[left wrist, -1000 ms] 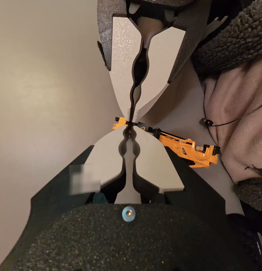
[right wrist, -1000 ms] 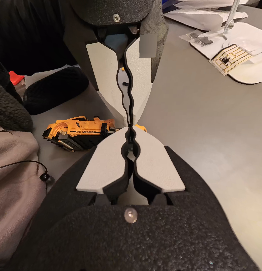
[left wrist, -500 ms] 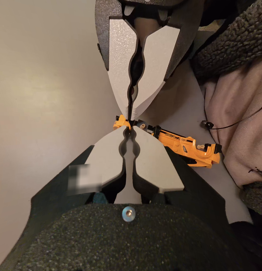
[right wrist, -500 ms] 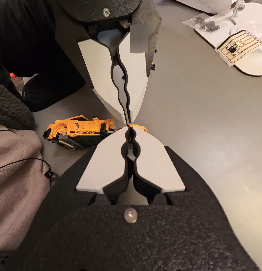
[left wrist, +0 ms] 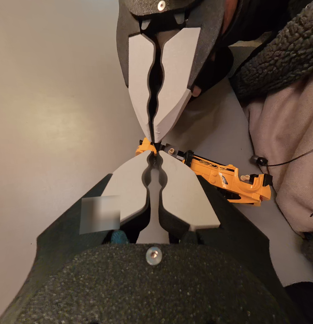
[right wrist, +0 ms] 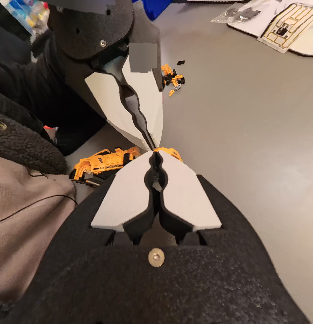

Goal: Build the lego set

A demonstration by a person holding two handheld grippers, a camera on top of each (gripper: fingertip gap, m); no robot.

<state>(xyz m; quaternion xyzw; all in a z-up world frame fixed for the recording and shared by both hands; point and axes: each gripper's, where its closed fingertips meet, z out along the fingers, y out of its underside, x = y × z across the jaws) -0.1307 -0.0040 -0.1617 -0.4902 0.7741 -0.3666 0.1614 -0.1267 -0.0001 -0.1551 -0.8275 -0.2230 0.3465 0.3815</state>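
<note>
The half-built orange and black plastic brick car [left wrist: 227, 177] lies on its side on the smooth grey tabletop [left wrist: 55, 105], just beside a person's beige garment [left wrist: 283, 157], probably so that its nose and underside are easy to reach. The left gripper [left wrist: 155, 154] and the right gripper [right wrist: 155, 152], each with pale grey wedge-shaped fingers on a black foam-textured body, meet tip to tip at the car's front end, both with fingers drawn together. The left one looks pinched on a small black part beside the rounded orange nose piece [left wrist: 146, 146], and the right one seems to nip the same spot from the opposite side, though exactly what each tip clamps is hidden; I judge one steadies while the other presses a small piece home. Farther off in the right wrist view, a loose heap of small orange and black bricks [right wrist: 173, 78] waits well apart from the car, with a clear plastic bag of dark parts [right wrist: 239, 13] and white printed sheets [right wrist: 283, 29] at the table's far edge.
</note>
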